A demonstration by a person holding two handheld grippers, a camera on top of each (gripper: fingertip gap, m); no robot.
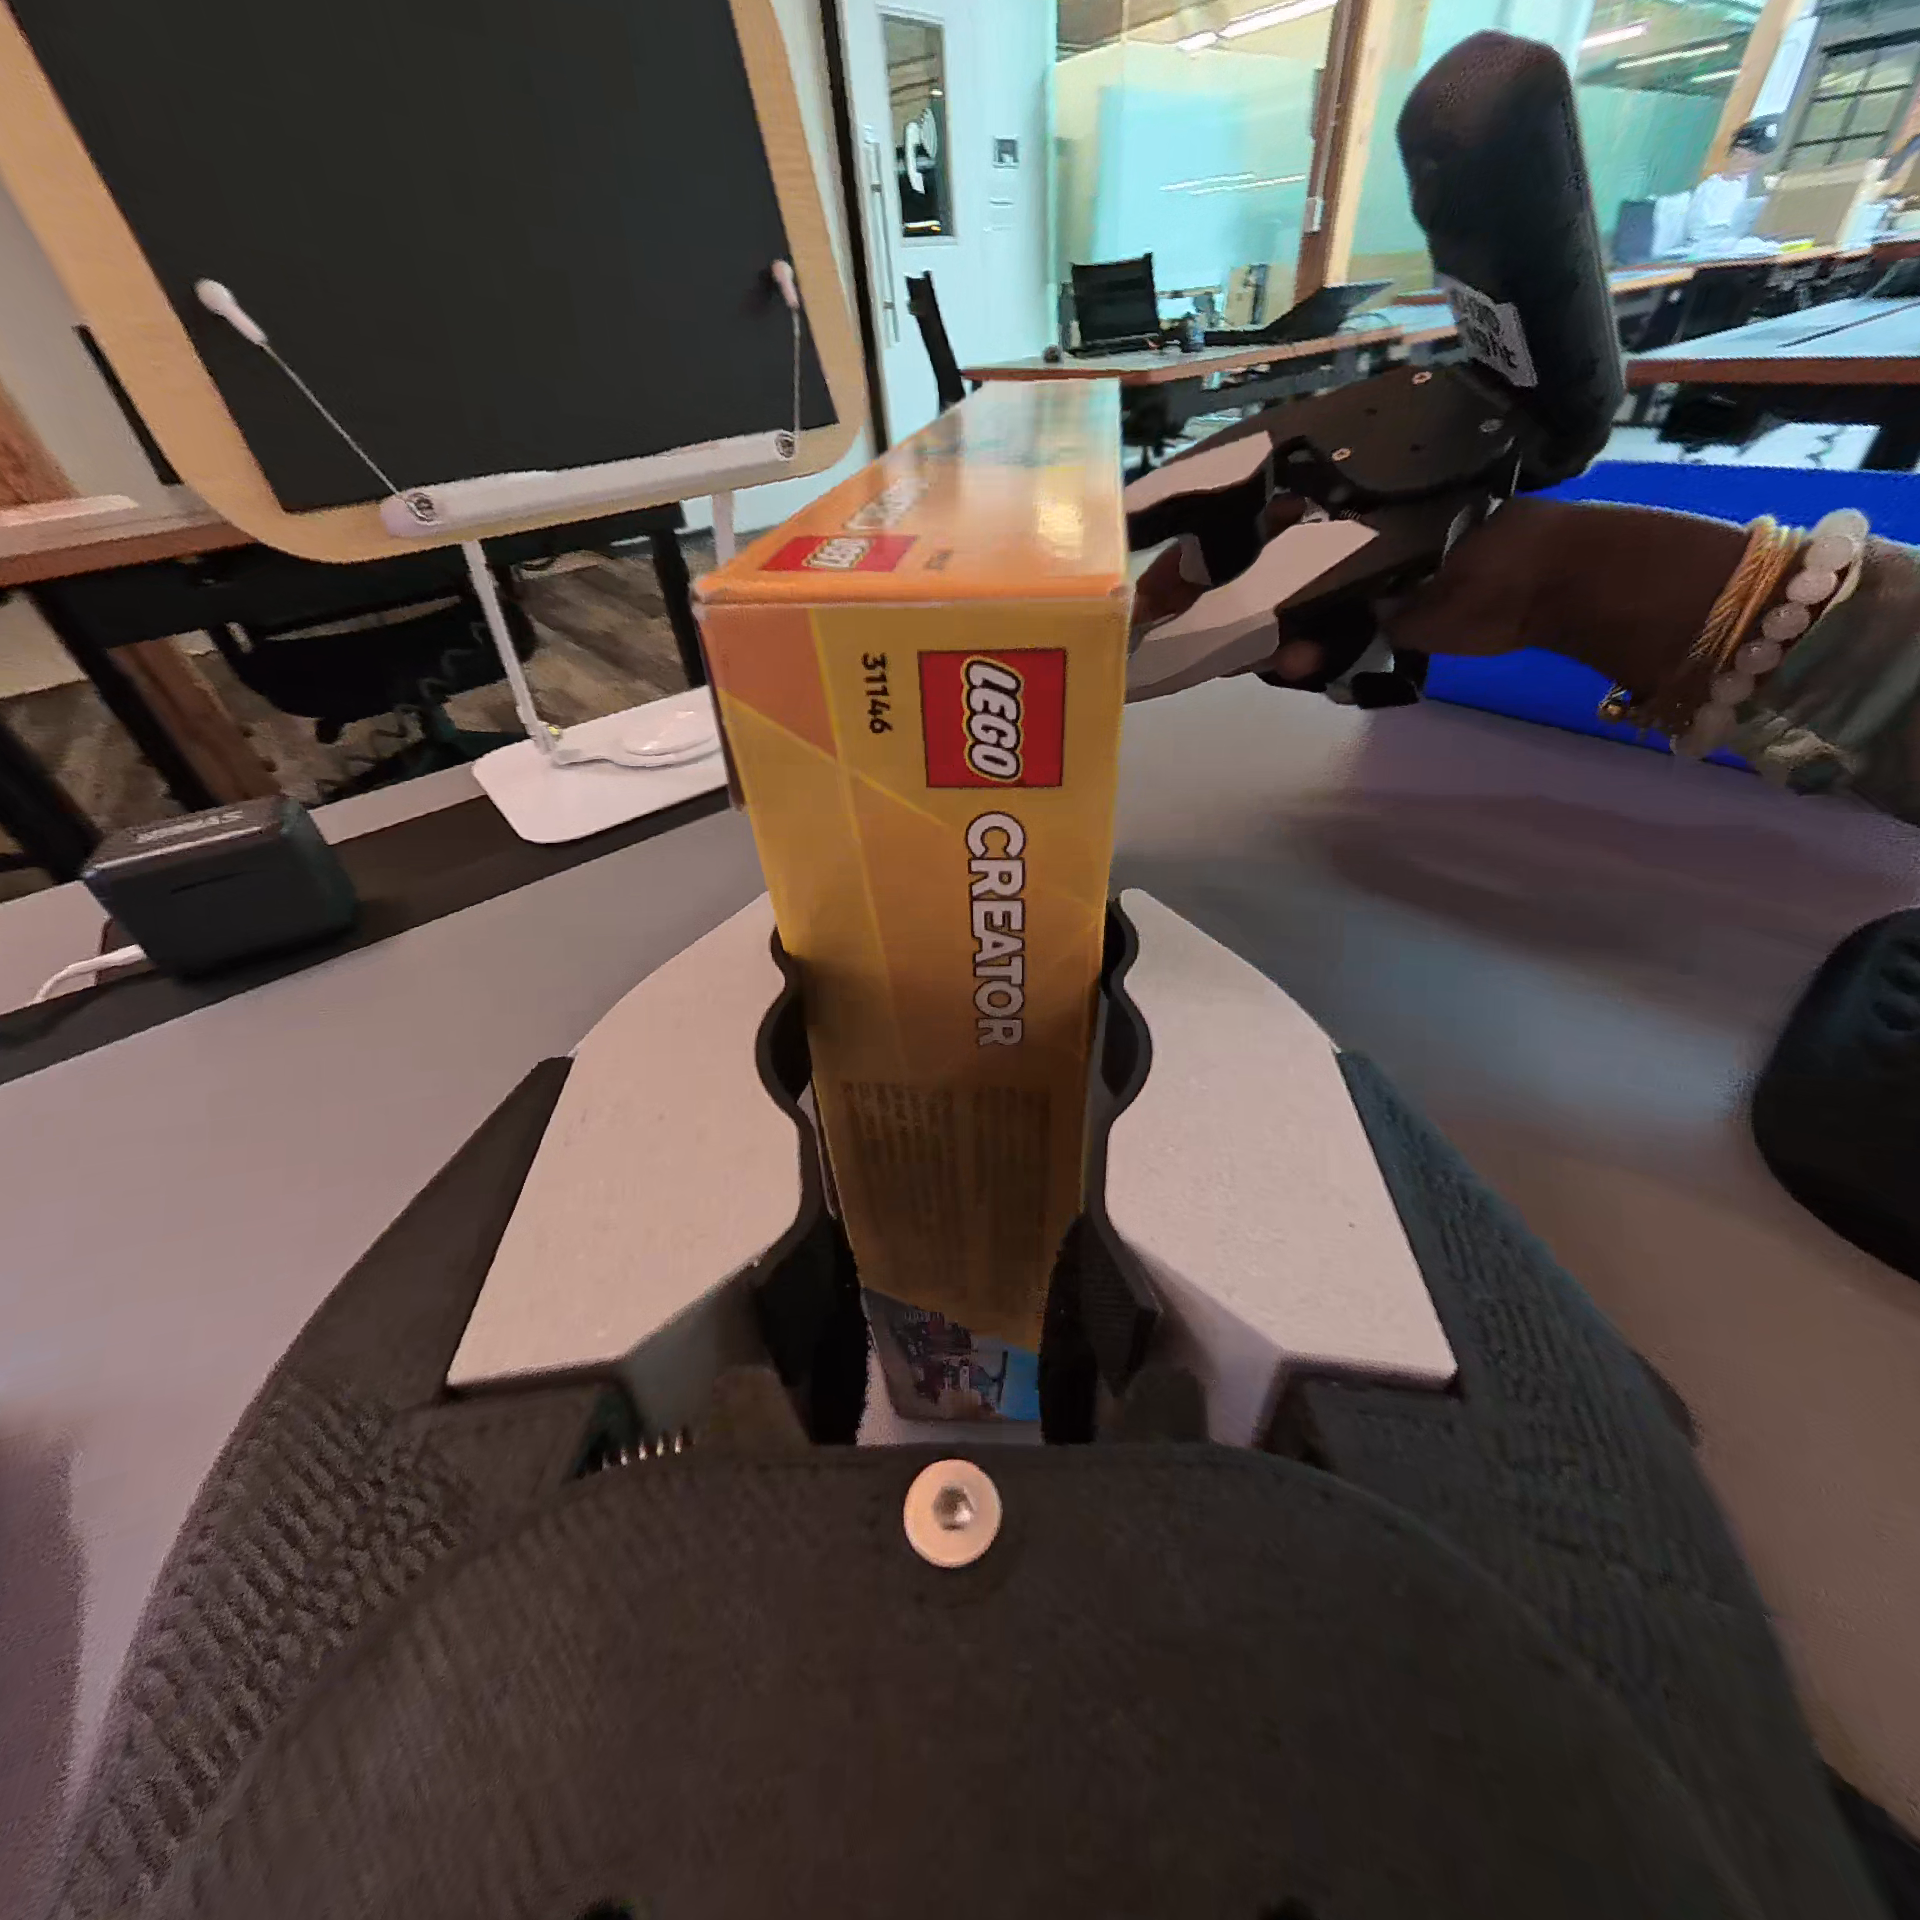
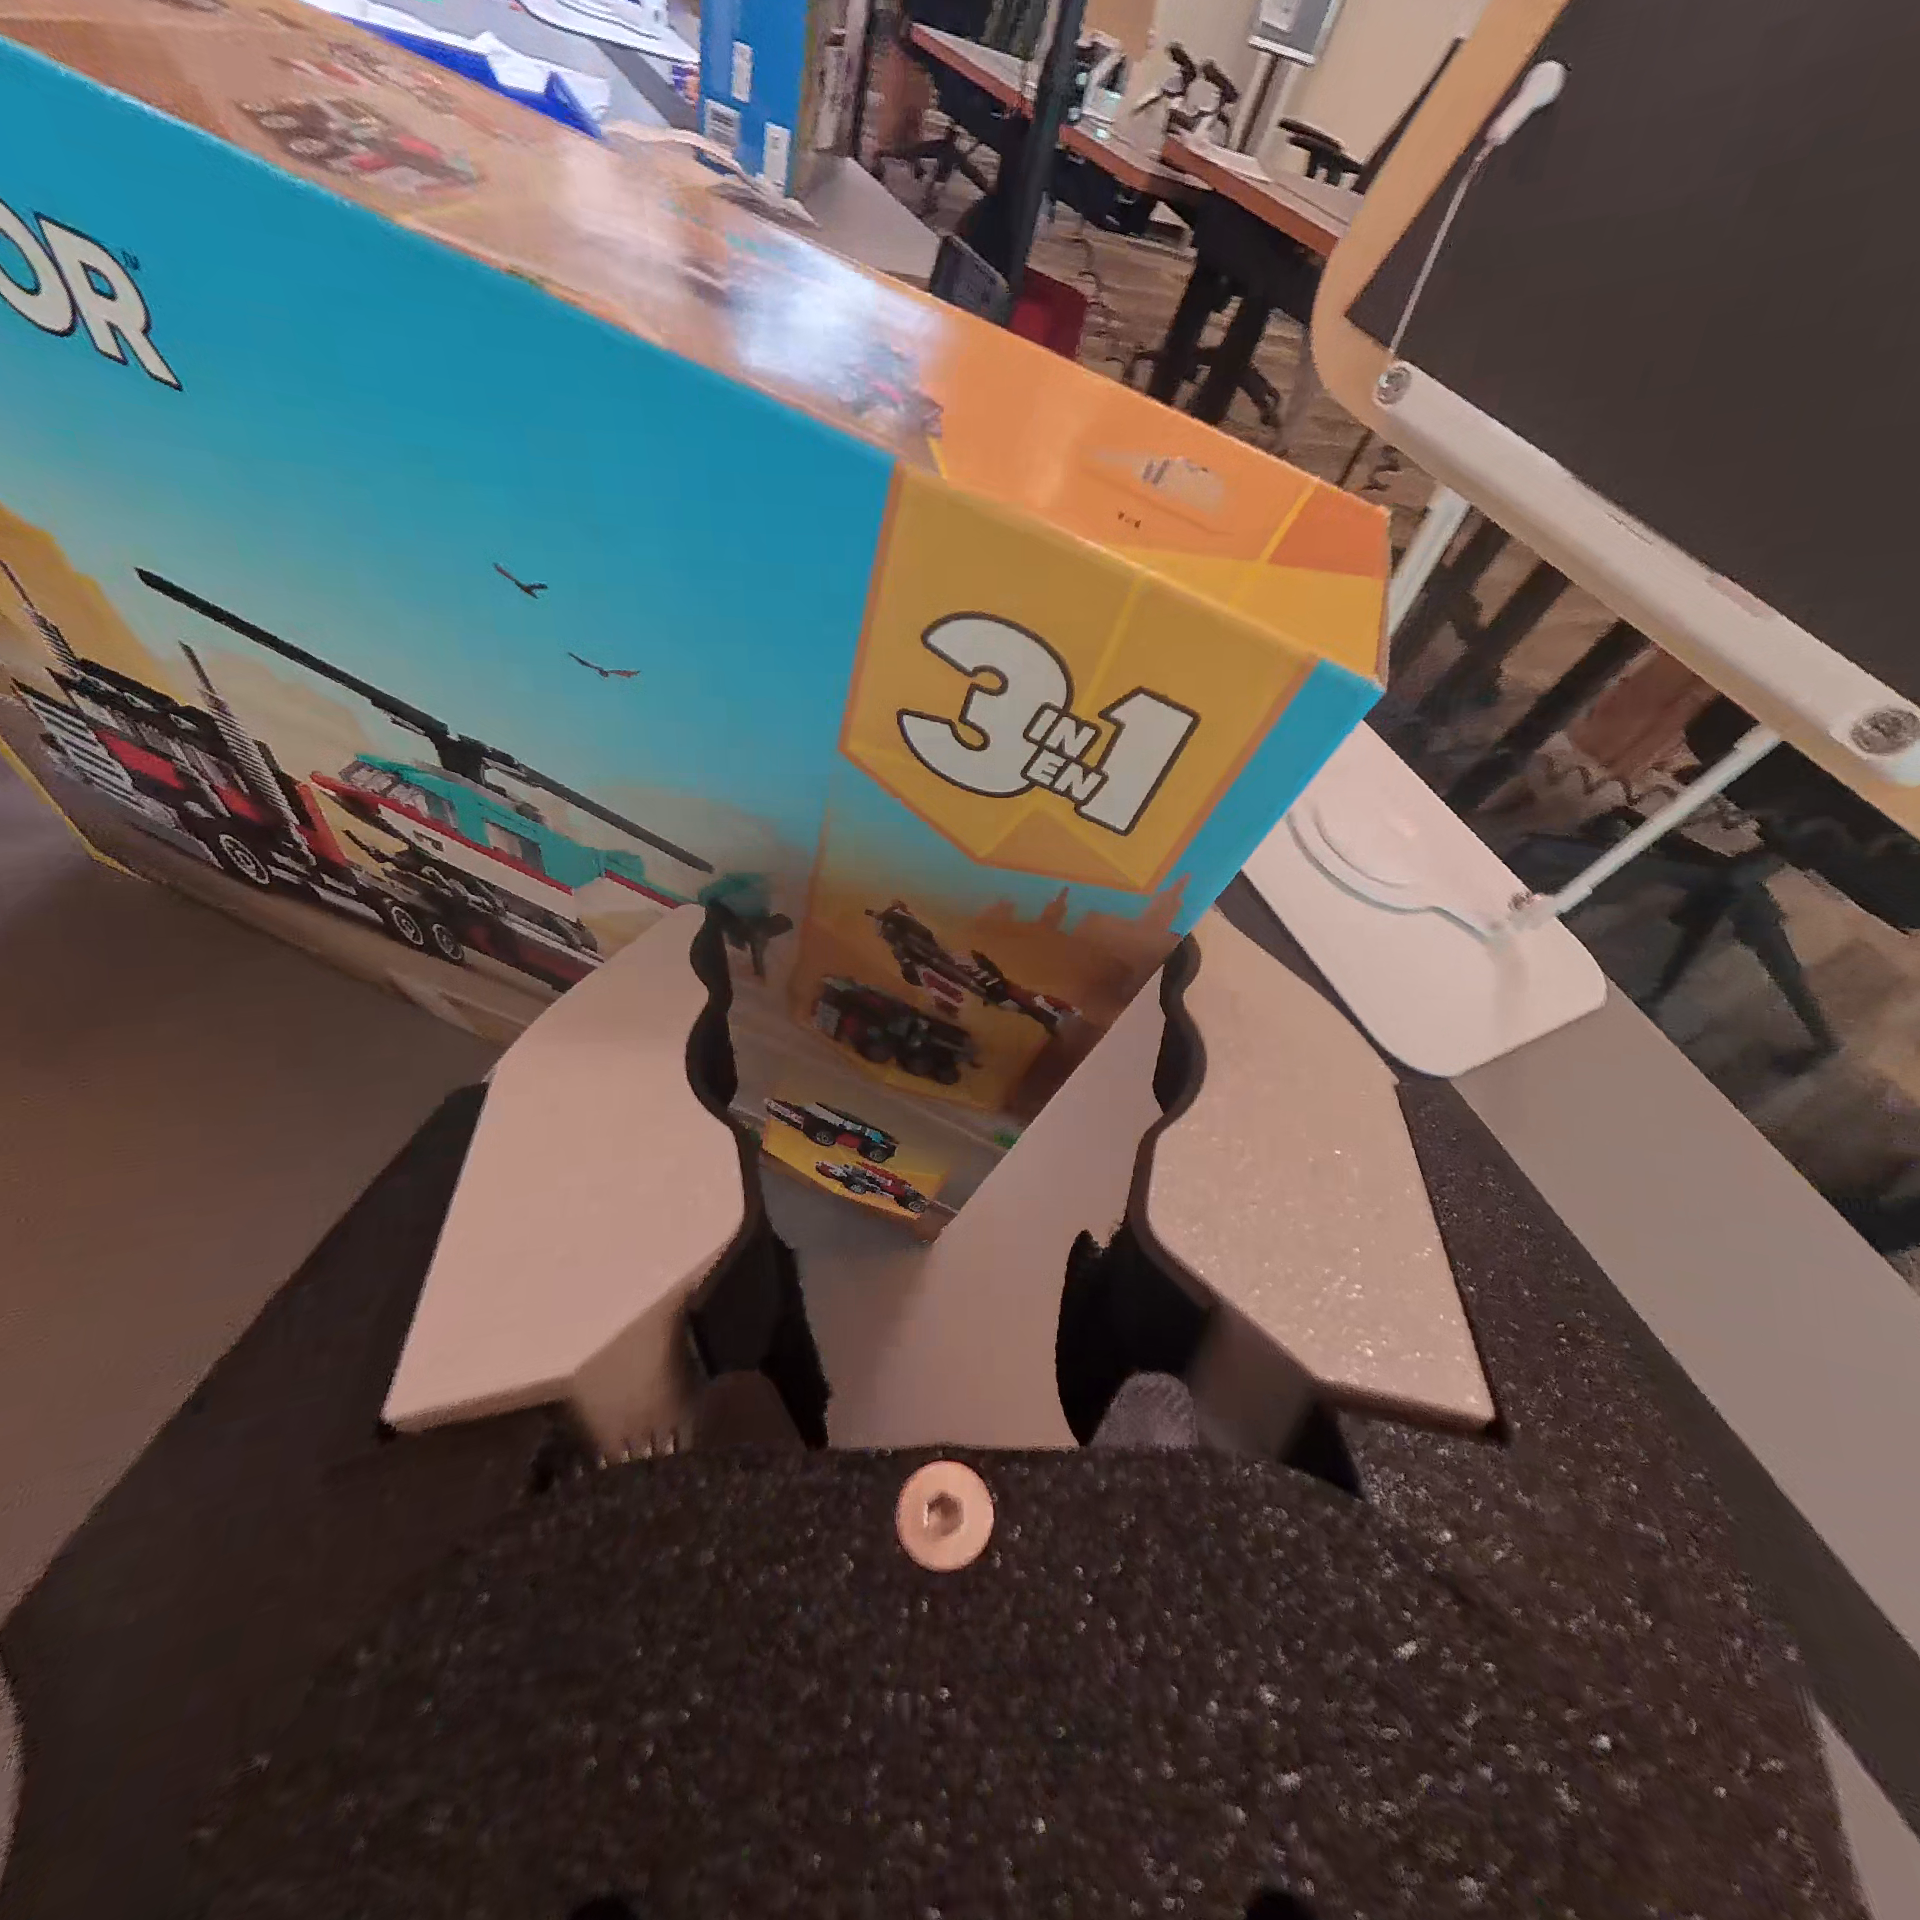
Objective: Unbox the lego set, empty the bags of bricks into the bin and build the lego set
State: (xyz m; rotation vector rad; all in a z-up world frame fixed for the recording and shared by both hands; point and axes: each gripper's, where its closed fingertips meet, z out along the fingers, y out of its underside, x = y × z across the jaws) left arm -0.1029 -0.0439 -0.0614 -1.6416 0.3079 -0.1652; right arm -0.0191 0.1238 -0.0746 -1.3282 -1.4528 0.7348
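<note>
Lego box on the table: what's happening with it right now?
The left gripper is shut on one narrow end of the yellow and blue cardboard lego box, standing it upright on the grey table. The right gripper is open, its fingers facing the far end's front corner. The box looks unopened.

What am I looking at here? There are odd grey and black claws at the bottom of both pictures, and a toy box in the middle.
Those claws are hand-held grippers, one in each of a person's hands, each with a camera looking along its two fingers. The left wrist view shows the left gripper shut on the narrow end of the lego box, which stands on edge on the grey table. Farther off is the right gripper, held by the person's hand beside the box's far end. The right wrist view is that gripper's own camera: its jaws are open at the box's front corner. A stand with a dark board sits behind.
</note>
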